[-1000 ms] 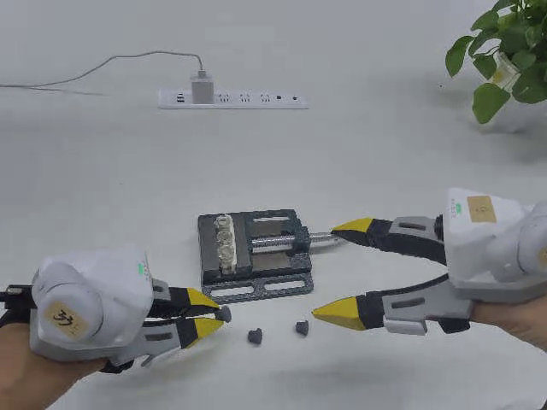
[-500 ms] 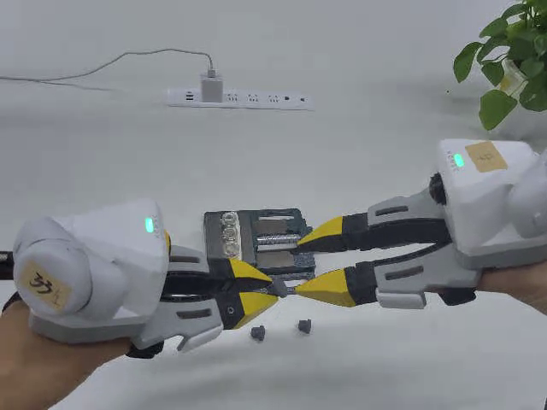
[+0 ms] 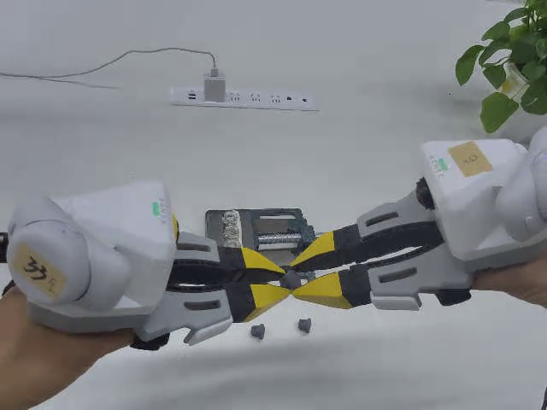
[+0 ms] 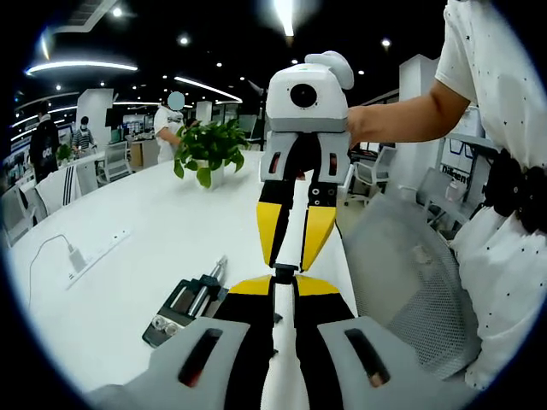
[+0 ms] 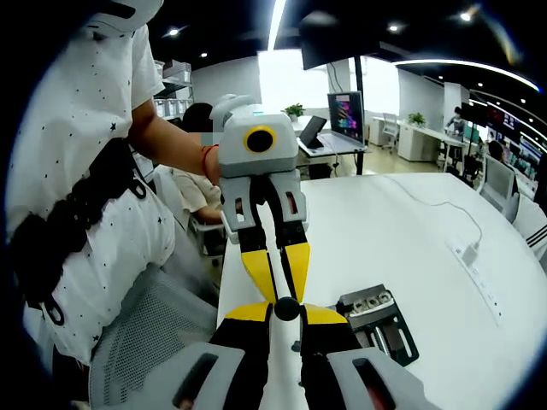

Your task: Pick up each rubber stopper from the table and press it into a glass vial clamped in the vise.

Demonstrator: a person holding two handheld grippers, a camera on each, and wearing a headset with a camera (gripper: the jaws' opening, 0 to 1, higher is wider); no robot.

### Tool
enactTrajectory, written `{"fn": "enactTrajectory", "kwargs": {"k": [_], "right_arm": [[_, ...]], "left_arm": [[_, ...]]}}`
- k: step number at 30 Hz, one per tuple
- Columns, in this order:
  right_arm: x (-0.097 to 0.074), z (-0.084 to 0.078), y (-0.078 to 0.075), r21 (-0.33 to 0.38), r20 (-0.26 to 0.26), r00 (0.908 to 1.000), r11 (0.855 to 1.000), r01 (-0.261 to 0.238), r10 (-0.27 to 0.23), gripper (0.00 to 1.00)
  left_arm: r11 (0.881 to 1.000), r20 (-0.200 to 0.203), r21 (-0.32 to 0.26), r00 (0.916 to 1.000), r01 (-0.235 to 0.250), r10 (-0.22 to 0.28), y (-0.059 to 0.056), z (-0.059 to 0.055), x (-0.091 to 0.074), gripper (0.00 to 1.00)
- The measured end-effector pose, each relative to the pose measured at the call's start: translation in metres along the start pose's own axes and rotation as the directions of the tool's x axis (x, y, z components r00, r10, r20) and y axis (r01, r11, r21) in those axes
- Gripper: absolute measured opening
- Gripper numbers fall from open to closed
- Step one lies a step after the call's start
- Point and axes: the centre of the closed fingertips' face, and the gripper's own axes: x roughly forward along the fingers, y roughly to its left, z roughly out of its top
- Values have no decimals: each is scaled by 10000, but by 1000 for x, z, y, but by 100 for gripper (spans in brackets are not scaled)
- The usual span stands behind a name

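Above the table my two grippers meet tip to tip. A dark rubber stopper (image 3: 291, 279) (image 5: 286, 308) sits pinched between the yellow tips of my left gripper (image 3: 282, 280) (image 4: 283, 280) and my right gripper (image 3: 301, 280) (image 5: 286, 312); both are shut on it. Behind and below them stands the black vise (image 3: 272, 224) (image 4: 184, 306) (image 5: 386, 325) with a row of glass vials (image 3: 231, 228) (image 5: 367, 301) clamped in it. One loose stopper (image 3: 257, 331) and a second stopper (image 3: 303, 325) lie on the table in front of the vise.
A white power strip (image 3: 244, 98) with a plugged charger lies at the back of the white table (image 3: 385, 154). A potted plant (image 3: 513, 68) stands at the back right. The person's torso and arms show in both gripper views.
My left gripper rose from the table with its stopper and moved right. My right gripper swung in from the right, narrowed its wide-open jaws and shut them on the same stopper.
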Motion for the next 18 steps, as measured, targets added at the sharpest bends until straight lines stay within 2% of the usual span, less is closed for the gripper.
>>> {"fn": "enactTrajectory", "kwargs": {"k": [11,18], "right_arm": [[-1,-2,-5,-58,-20,10000,10000,75,-75,8],[0,2,-2,-209,-36,10000,9998,36,-37,7]], "left_arm": [[10000,-38,36,10000,43,-43,2,0,0,4],[9999,26,-11,9999,140,-140,2,1,-1,4]]}}
